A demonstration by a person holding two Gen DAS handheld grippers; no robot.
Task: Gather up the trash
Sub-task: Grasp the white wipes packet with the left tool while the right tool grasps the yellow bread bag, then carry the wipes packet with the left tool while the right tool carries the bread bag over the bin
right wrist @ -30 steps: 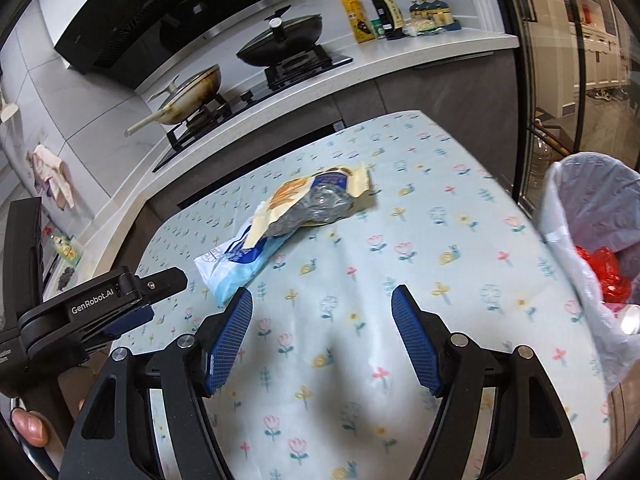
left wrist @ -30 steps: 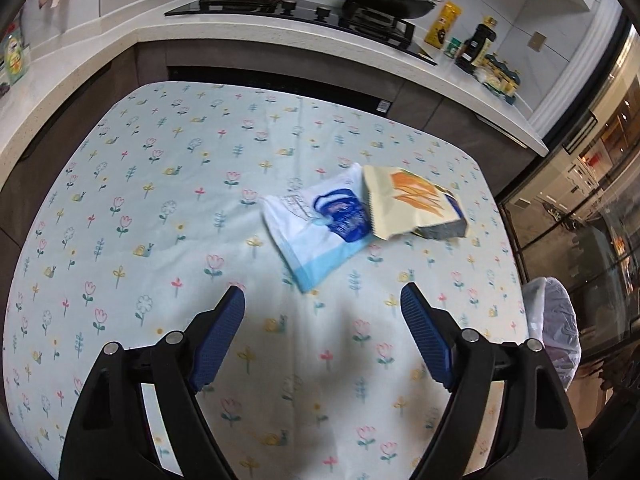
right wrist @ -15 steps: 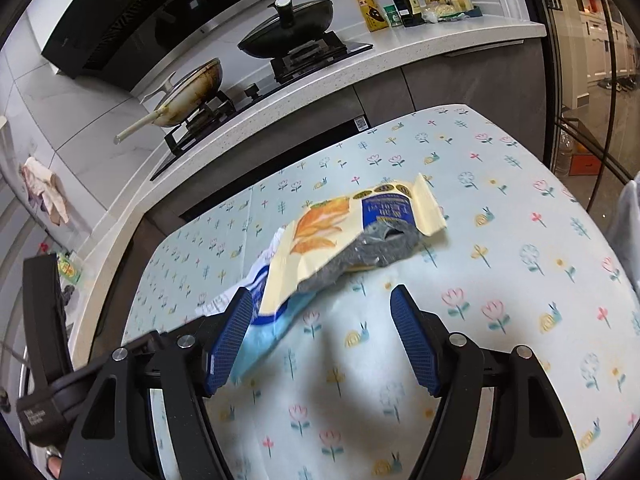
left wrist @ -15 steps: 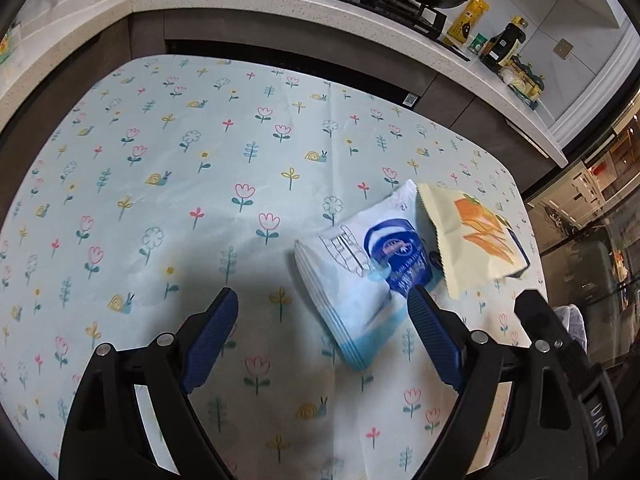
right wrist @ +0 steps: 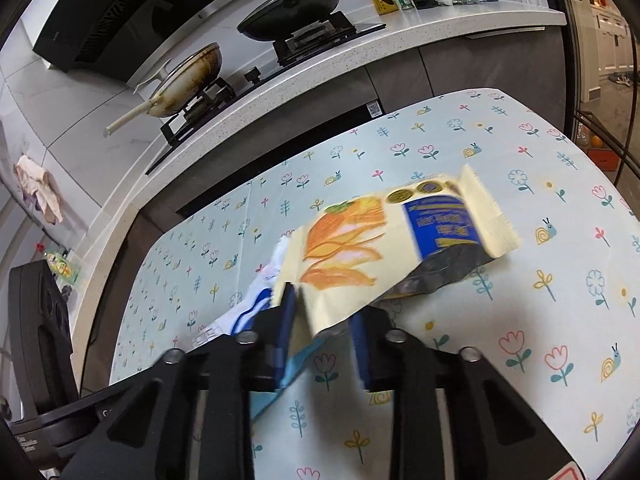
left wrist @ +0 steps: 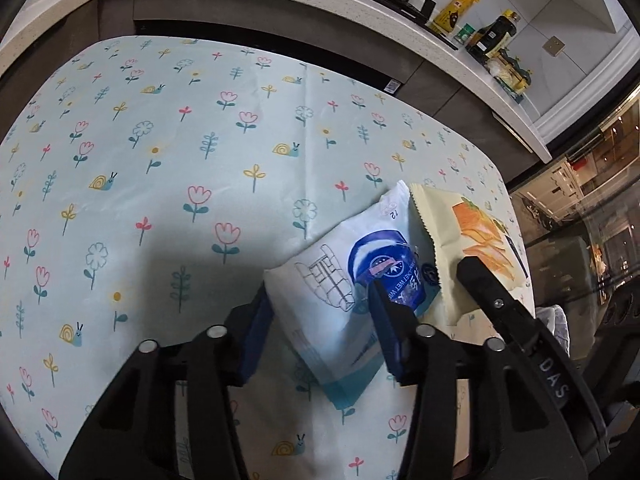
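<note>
A white and blue wet-wipe pack (left wrist: 332,292) lies on the flowered tablecloth (left wrist: 160,184). My left gripper (left wrist: 320,332) has its closing jaws around the pack's near end. The left pad touches its edge and the right pad presses into its printed face. A yellow snack wrapper (right wrist: 380,240) with orange slices and a blue label overlaps the pack's right side. My right gripper (right wrist: 324,332) has closing jaws that pinch the wrapper's near edge, which looks blurred and raised. In the left wrist view, the right gripper's black body (left wrist: 504,312) rests over the wrapper (left wrist: 448,232).
A kitchen counter (right wrist: 320,68) runs behind the table, with a hob, a pale pan (right wrist: 188,80), a lidded black pan (right wrist: 292,8) and bottles (left wrist: 496,36). A white bin bag (left wrist: 556,320) shows past the table's right edge. The left gripper's body (right wrist: 40,340) is at the left.
Both grippers came forward and down onto the two packets. Their jaws went from wide apart to narrow, the left around the wipe pack and the right on the wrapper's edge.
</note>
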